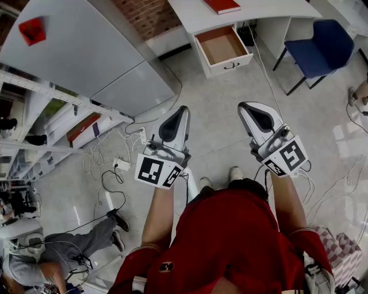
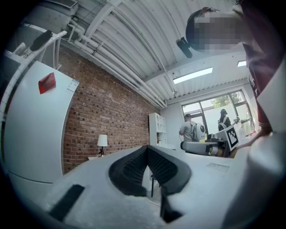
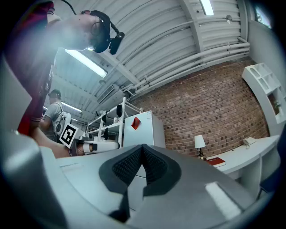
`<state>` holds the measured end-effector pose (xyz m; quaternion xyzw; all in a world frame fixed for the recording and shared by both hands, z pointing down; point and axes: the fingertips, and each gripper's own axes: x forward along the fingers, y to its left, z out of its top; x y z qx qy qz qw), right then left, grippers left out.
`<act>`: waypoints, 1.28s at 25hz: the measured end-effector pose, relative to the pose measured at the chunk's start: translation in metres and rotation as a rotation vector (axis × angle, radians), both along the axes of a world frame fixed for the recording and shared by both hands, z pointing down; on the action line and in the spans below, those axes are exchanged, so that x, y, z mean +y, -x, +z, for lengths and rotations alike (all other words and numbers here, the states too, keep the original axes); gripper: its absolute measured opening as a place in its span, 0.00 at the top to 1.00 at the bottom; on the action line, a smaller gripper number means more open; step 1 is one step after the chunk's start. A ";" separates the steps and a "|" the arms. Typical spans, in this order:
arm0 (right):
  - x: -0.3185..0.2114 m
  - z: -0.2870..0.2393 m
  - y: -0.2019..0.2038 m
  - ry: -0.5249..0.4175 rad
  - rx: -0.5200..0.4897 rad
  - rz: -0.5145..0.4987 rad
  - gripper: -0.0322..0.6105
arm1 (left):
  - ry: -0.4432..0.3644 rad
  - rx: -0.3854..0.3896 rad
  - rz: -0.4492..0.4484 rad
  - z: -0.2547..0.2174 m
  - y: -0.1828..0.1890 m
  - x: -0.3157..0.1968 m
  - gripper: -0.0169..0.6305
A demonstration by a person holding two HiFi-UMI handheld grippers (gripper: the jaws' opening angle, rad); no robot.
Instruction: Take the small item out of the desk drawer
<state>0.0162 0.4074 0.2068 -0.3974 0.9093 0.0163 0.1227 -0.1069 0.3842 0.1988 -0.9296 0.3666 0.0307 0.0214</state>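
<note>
I hold both tools low in the frame, well short of the desk (image 1: 192, 17) at upper middle. No reach yet, so the left gripper (image 1: 183, 110) and right gripper (image 1: 245, 107) are clenched empty. The drawer (image 1: 233, 64) is open, but I can't see the small item inside.

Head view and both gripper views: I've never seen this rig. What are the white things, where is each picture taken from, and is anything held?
No robot: a person holds hand tongs in each hand. The head view is shot from the person's head, looking down at the left tongs and right tongs above the floor. The other two pictures are shot from each tongs, looking along its jaws. Both are shut and hold nothing. Ahead stands a white desk with its drawer pulled open; no item shows inside from here. A red book lies on the desk.
</note>
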 end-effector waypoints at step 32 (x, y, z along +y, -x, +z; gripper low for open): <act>-0.209 0.039 -0.098 0.044 0.109 -0.016 0.93 | -0.034 -0.046 -0.067 0.047 -0.066 -0.225 0.97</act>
